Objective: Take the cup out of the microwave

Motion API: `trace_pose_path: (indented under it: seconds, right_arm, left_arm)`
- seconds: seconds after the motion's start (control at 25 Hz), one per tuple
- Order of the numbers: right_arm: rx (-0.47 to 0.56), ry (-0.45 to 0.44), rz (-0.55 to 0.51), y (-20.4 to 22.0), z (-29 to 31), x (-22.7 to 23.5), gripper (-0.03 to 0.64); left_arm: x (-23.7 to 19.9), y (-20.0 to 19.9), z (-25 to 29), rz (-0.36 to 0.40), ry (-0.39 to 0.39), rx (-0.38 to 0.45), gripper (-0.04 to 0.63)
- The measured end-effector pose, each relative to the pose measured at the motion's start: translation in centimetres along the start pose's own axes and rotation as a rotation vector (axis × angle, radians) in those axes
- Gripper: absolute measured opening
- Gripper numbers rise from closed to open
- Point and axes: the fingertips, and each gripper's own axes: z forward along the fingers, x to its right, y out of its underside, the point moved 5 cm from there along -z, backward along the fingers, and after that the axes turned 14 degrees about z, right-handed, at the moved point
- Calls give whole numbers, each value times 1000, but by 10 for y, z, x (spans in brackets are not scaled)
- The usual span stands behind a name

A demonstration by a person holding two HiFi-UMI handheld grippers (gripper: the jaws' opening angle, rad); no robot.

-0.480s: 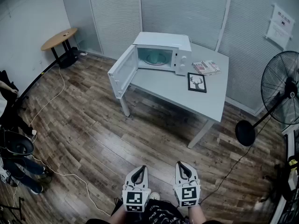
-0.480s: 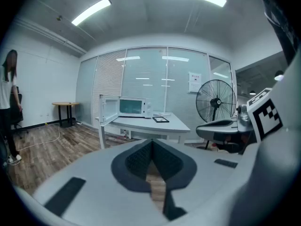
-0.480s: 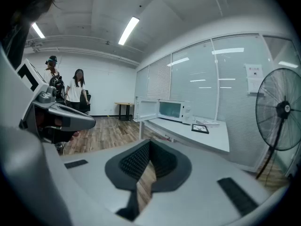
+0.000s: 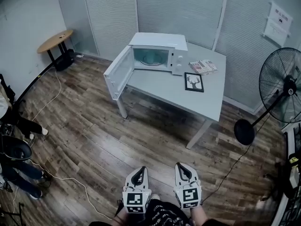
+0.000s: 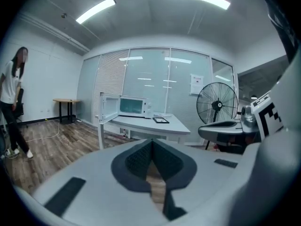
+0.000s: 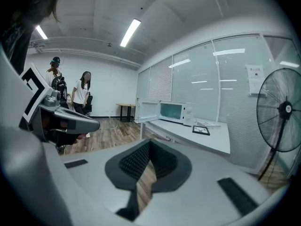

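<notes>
Barely shifted since a moment ago, my left tongs (image 4: 140,171) and right tongs (image 4: 181,166) hang clenched and empty, well apart from the white open-doored microwave (image 4: 157,53) on the grey surface (image 4: 188,100).

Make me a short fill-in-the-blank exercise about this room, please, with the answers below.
The door of the microwave stands ___.
The microwave sits on a grey ___.
In the head view, the picture frame lies to the microwave's ___.
The jaws of the left gripper and the right gripper are ___, with nothing between them.
Answers: open; table; right; shut.
</notes>
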Motion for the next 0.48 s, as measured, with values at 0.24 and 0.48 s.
trace_pose_path:
  seconds: [0.24, 0.48]
  right_arm:
    - [-11, 19, 18, 0, 19, 8, 3]
    - [-1, 47, 38, -16, 58, 23, 3]
  left_arm:
    - [-7, 4, 32, 10, 69, -37, 6]
    - [-32, -10, 74, 19, 87, -35, 6]
